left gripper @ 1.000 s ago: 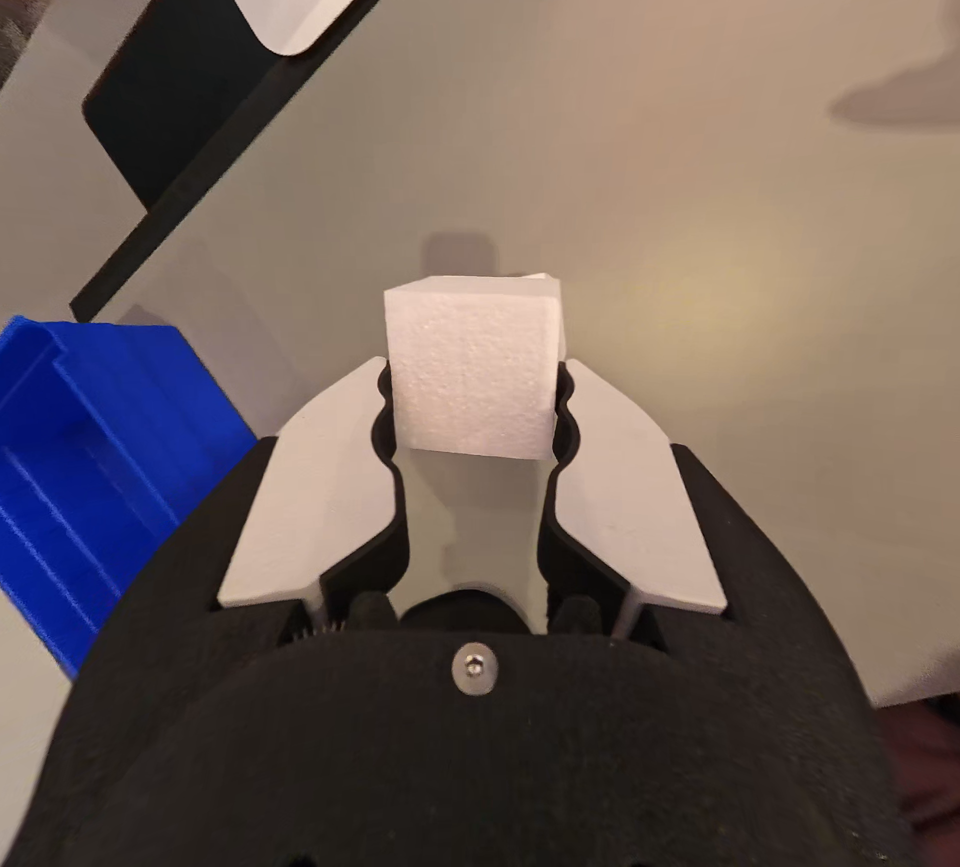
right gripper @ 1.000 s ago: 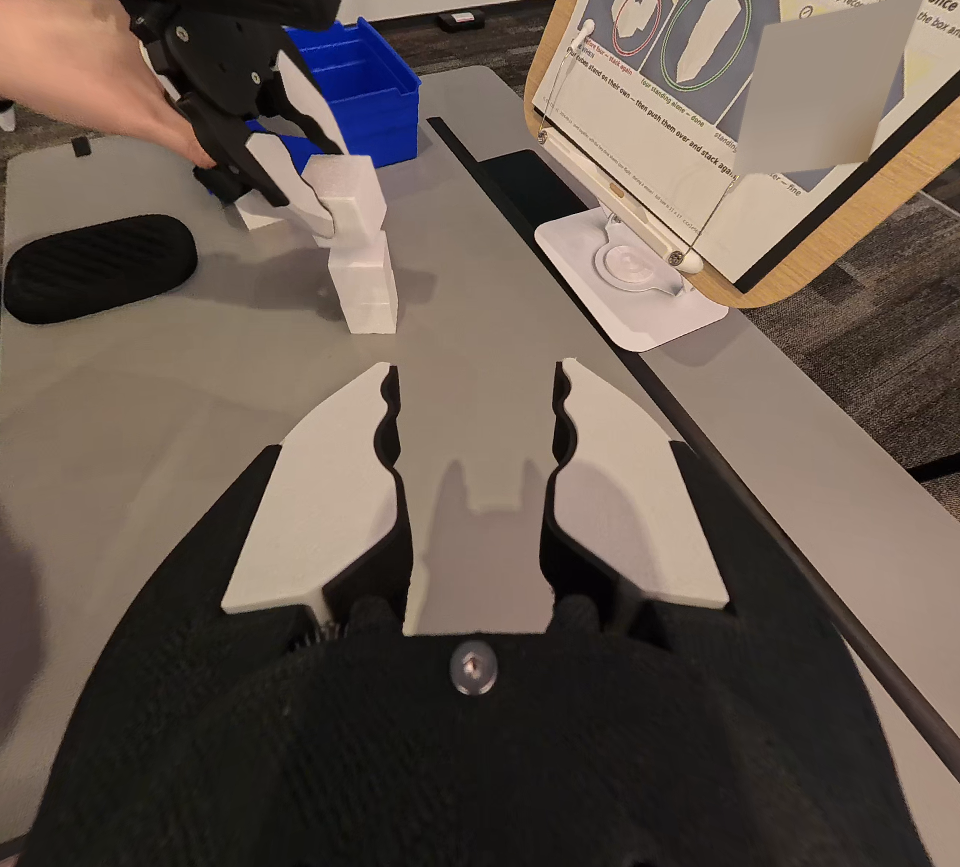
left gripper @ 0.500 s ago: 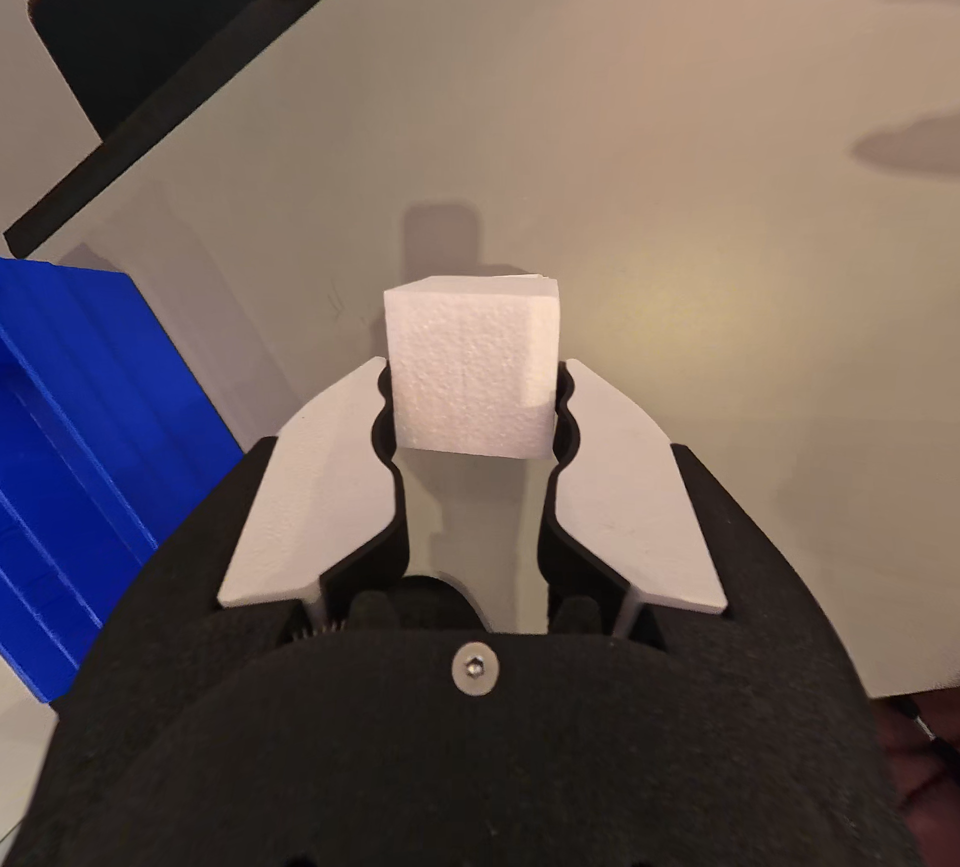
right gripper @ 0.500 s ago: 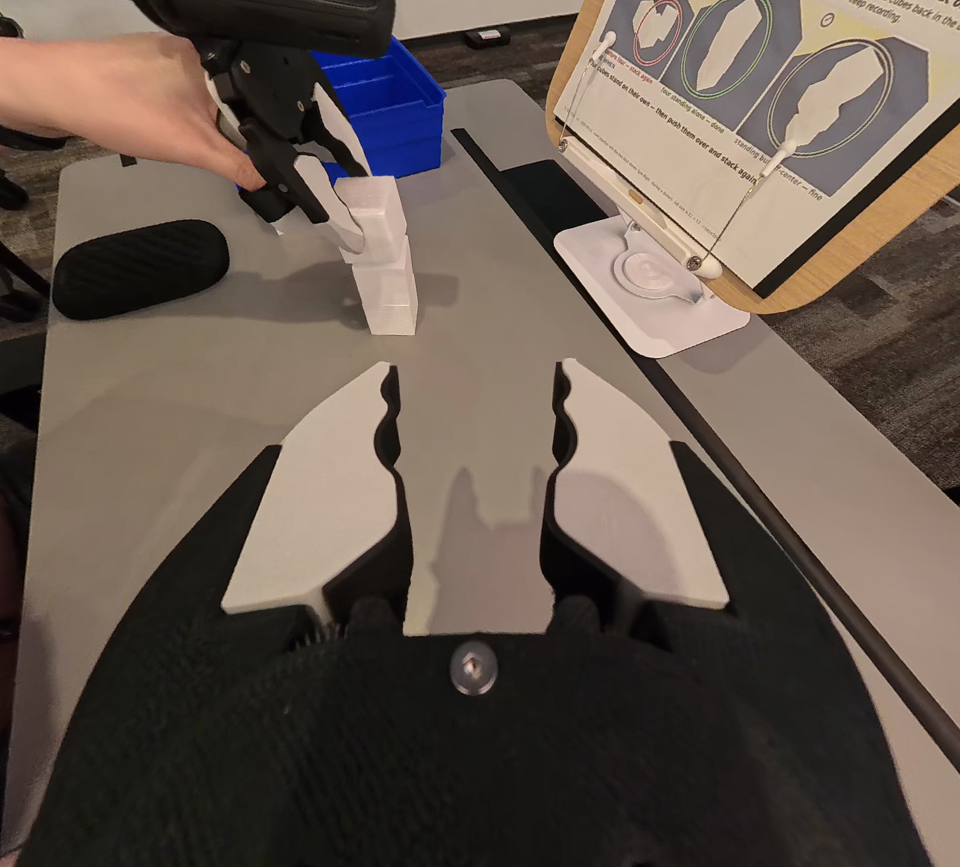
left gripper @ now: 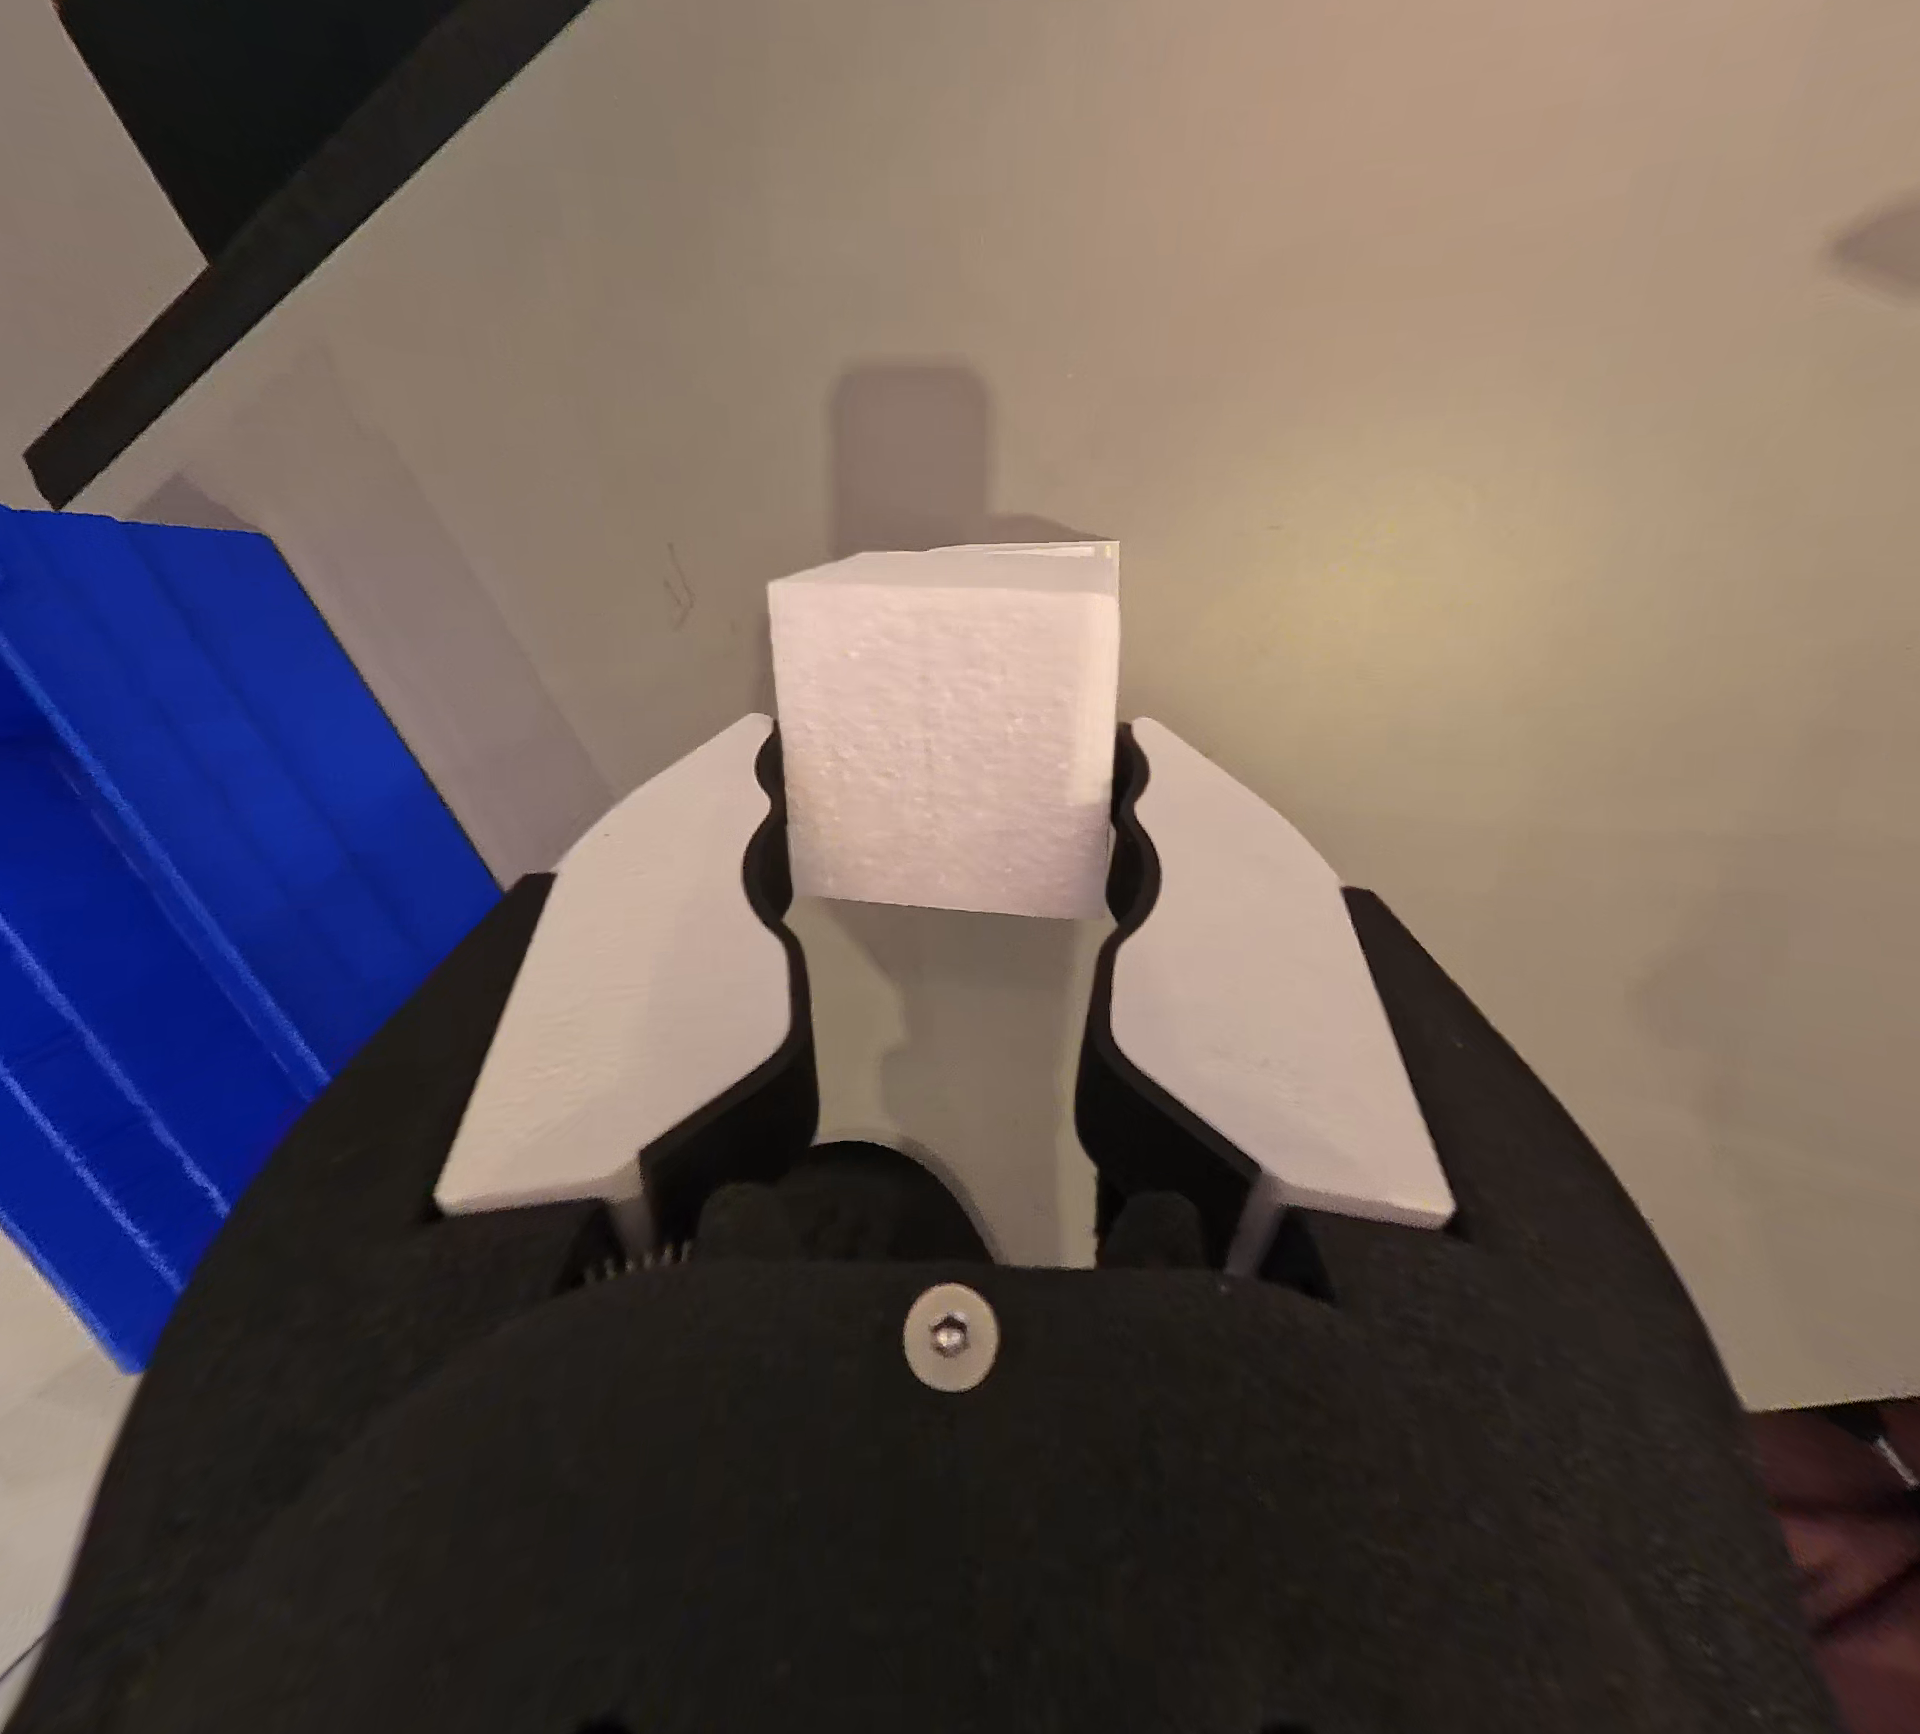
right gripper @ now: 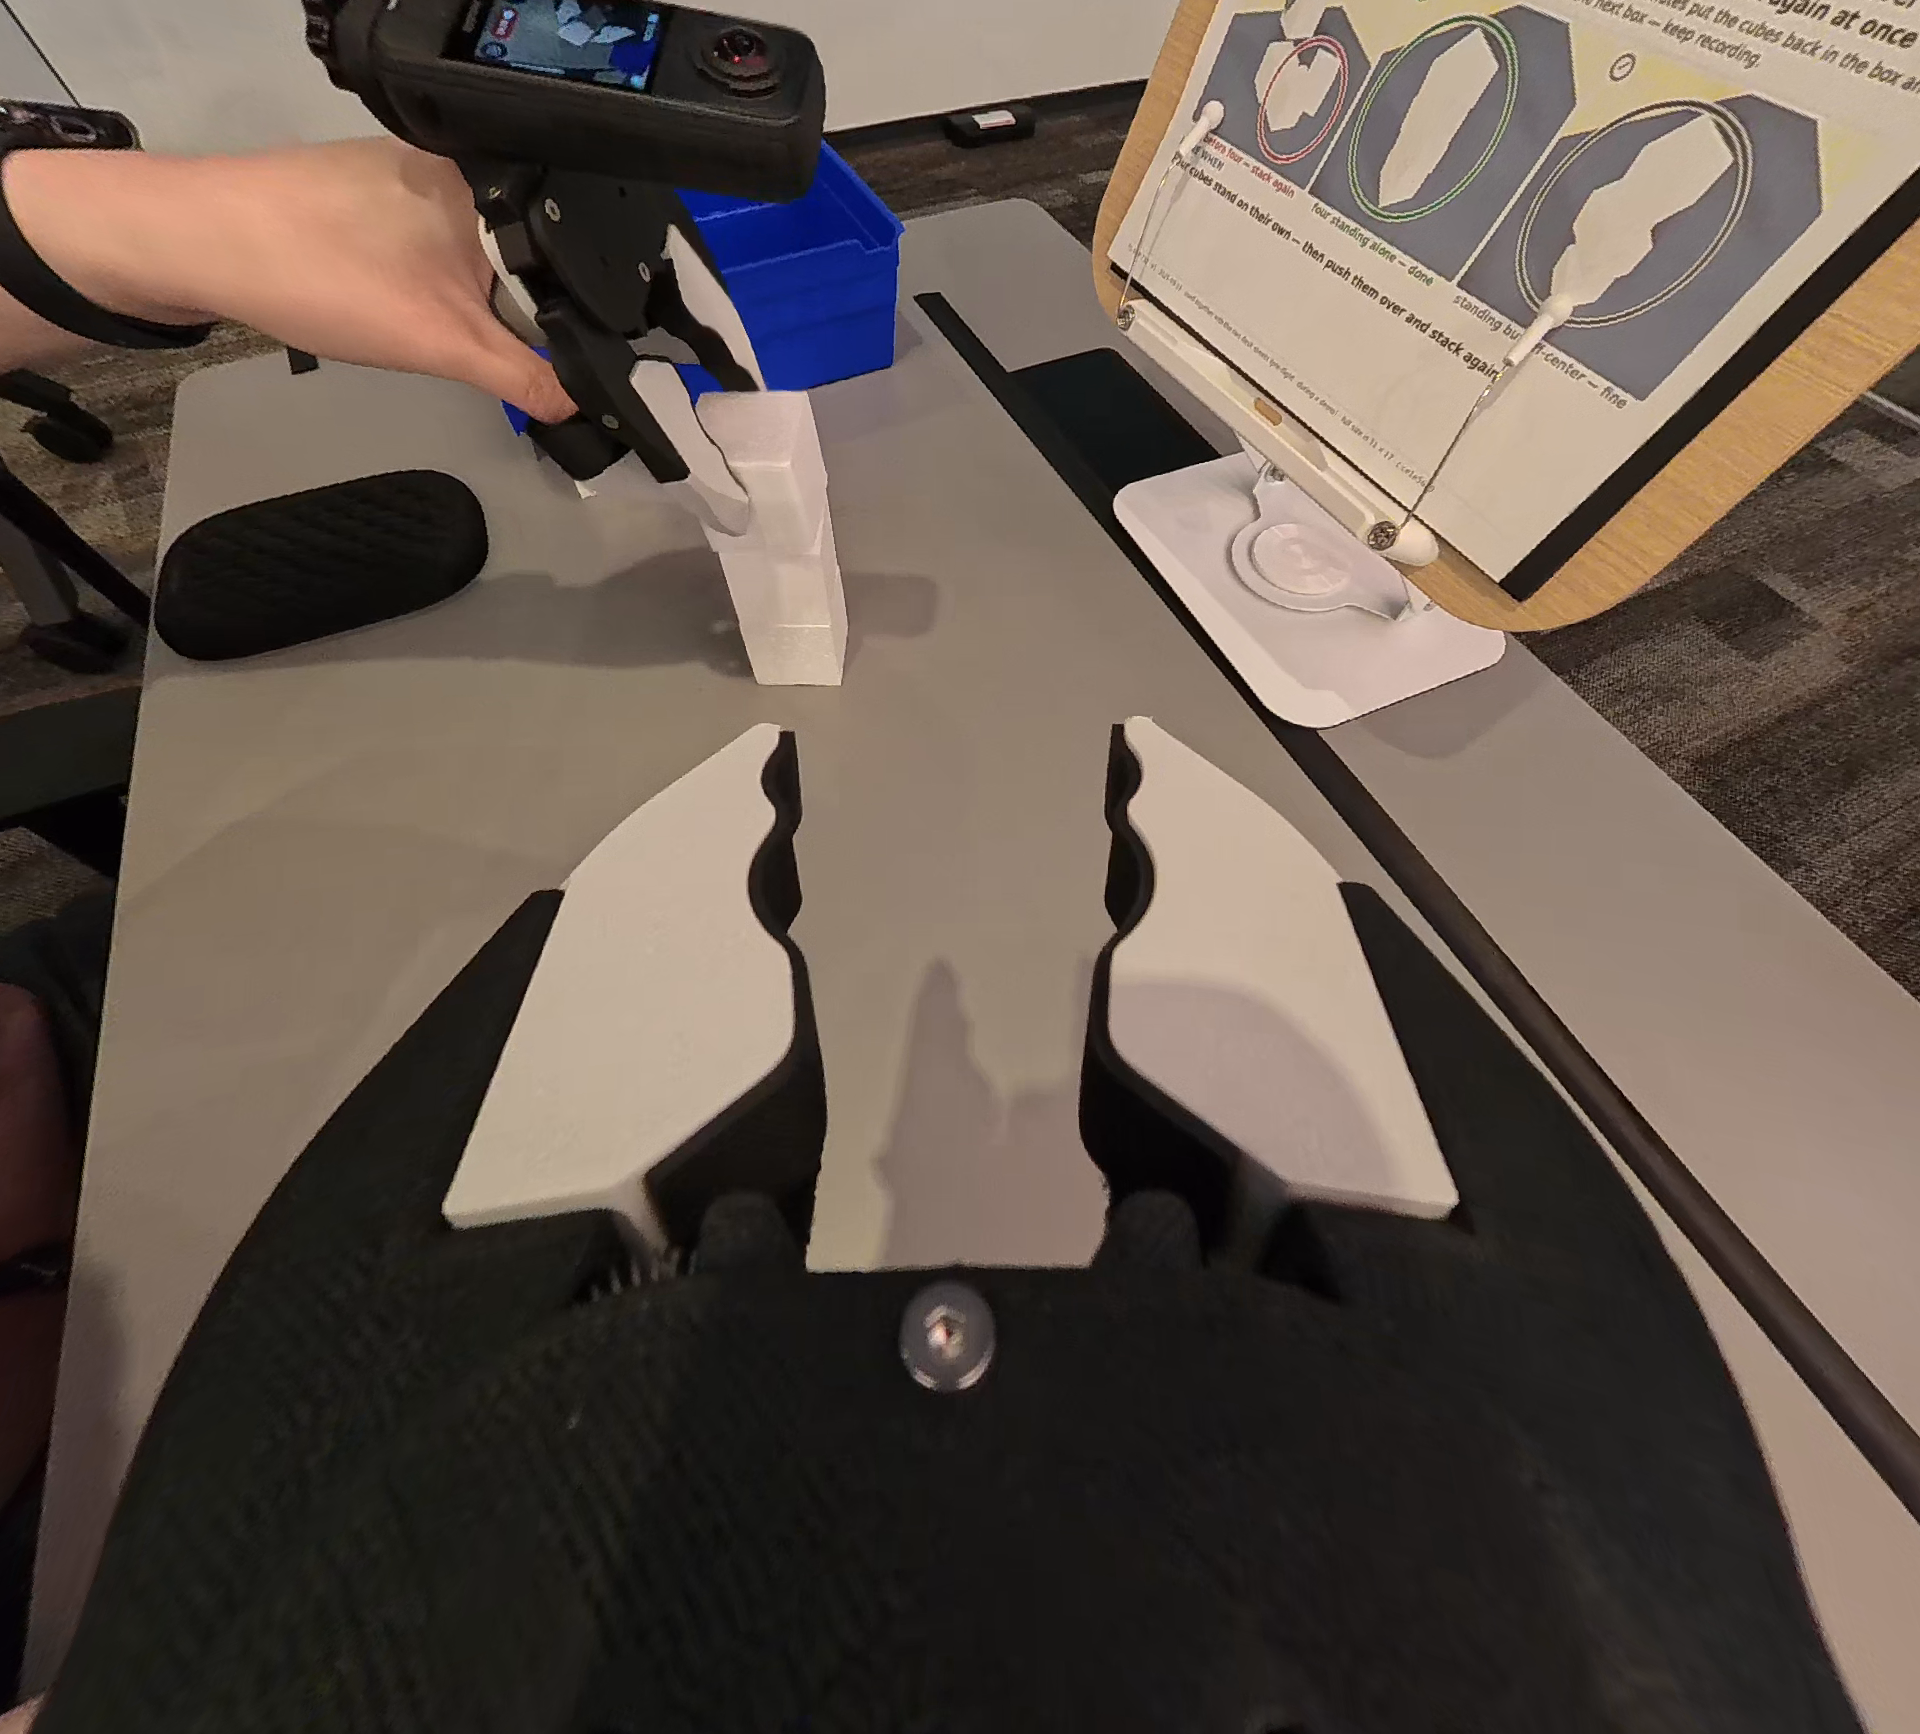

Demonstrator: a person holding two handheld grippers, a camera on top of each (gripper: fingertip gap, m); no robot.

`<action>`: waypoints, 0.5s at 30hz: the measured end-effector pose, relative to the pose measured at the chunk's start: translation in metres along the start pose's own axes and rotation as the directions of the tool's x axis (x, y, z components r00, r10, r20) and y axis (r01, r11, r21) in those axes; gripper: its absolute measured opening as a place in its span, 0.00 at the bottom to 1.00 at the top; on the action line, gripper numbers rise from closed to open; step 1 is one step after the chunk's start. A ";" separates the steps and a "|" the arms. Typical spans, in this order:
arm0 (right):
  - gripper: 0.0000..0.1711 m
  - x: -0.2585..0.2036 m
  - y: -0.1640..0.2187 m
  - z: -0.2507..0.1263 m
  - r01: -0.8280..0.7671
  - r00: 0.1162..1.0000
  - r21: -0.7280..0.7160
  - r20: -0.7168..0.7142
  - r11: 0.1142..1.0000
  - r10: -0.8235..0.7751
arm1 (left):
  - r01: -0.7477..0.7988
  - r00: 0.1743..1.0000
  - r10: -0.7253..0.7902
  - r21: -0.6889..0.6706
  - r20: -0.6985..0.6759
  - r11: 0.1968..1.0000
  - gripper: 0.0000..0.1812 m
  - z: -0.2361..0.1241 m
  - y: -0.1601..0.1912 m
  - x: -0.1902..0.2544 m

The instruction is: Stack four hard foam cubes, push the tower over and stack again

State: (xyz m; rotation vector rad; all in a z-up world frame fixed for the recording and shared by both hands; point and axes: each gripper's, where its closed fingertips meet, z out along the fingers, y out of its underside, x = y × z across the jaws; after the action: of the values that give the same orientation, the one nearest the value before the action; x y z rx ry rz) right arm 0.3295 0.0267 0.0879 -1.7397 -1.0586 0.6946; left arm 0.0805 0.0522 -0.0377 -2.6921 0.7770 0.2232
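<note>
In the left wrist view my left gripper (left gripper: 951, 728) is shut on a white foam cube (left gripper: 943, 749); the edge of another cube (left gripper: 1039, 557) shows just under it. In the right wrist view the left gripper (right gripper: 717, 458), held by a hand, keeps that cube (right gripper: 774, 448) on top of a short white cube stack (right gripper: 795, 614) on the grey table (right gripper: 987, 853). The held cube sits slightly offset from the stack. My right gripper (right gripper: 954, 739) is open and empty, low over the table in front of the stack.
A blue bin (right gripper: 810, 282) stands behind the stack and shows at the left in the left wrist view (left gripper: 156, 905). A black pad (right gripper: 322, 562) lies to the left. An instruction board (right gripper: 1507, 178) on a white base (right gripper: 1309, 583) stands at the right, beside a black strip (right gripper: 1039, 396). About 30 centimetres separates my left fingertips from my right.
The left gripper has brought the held cube down and more squarely onto the stack. The right gripper has stayed open and drawn back a little.
</note>
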 end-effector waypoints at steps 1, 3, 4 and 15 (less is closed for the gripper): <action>0.34 0.000 0.000 0.001 0.002 1.000 -0.004 0.002 1.000 -0.002 | 0.007 1.000 -0.007 -0.002 -0.006 1.000 0.33 0.001 0.000 0.000; 0.34 0.000 0.002 0.003 0.005 1.000 -0.016 0.000 1.000 -0.005 | -0.001 1.000 0.001 -0.003 0.015 1.000 0.33 0.001 0.000 -0.004; 0.34 0.000 0.002 0.004 0.006 1.000 -0.022 0.001 1.000 -0.006 | -0.003 1.000 0.003 -0.006 0.019 1.000 0.33 0.002 0.001 -0.004; 0.34 0.005 0.008 0.005 -0.002 1.000 -0.047 -0.001 0.999 0.002 | -0.023 0.999 0.023 0.005 0.043 1.000 0.42 0.004 -0.005 -0.004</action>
State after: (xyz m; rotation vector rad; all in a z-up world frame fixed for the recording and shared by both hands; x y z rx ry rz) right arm 0.3302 0.0316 0.0786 -1.7808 -1.0805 0.6756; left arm 0.0798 0.0591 -0.0390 -2.6655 0.7950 0.2832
